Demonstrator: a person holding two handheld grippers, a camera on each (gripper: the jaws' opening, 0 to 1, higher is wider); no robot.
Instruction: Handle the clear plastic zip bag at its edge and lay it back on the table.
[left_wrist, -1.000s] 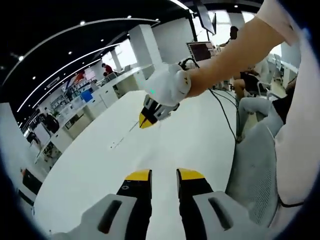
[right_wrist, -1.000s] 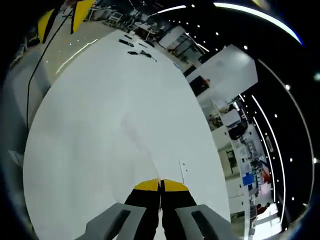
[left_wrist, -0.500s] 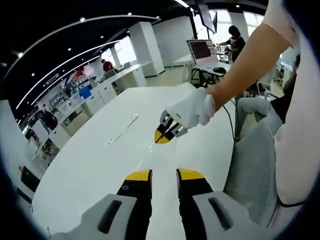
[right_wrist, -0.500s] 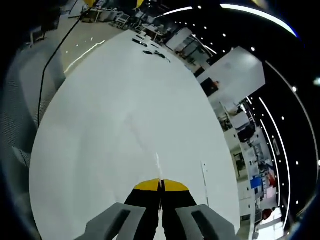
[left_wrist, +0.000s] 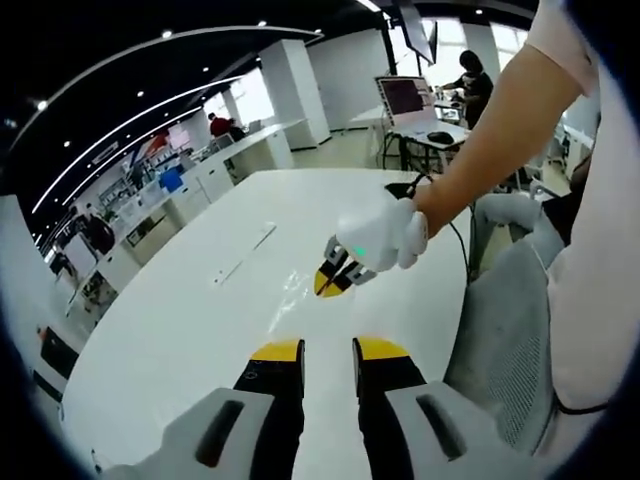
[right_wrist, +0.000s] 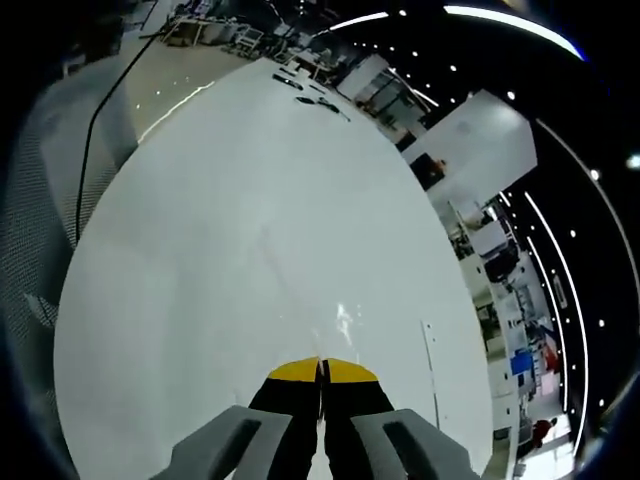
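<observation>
Left gripper (left_wrist: 327, 350): jaws parted, nothing between them, nearest of all above the white table (left_wrist: 180, 320).
Right gripper (right_wrist: 321, 366): tips pressed together, apparently pinching the bag's edge.
Clear plastic zip bag (left_wrist: 290, 295): faint glints on the table just beyond the right gripper.
Step advice: lower the pinched edge flat, then release gently.
Gloved hand (left_wrist: 380, 232): white, just behind the right gripper.
Writing: none legible.

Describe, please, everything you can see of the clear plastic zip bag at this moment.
The clear plastic zip bag is almost invisible: a thin transparent film showing only as faint glints on the white table. It seems to lie low on the tabletop. The right tongs, with yellow tips closed, sit at its edge and appear to pinch it. In the right gripper view, its shine lies just past those tips.
</observation>
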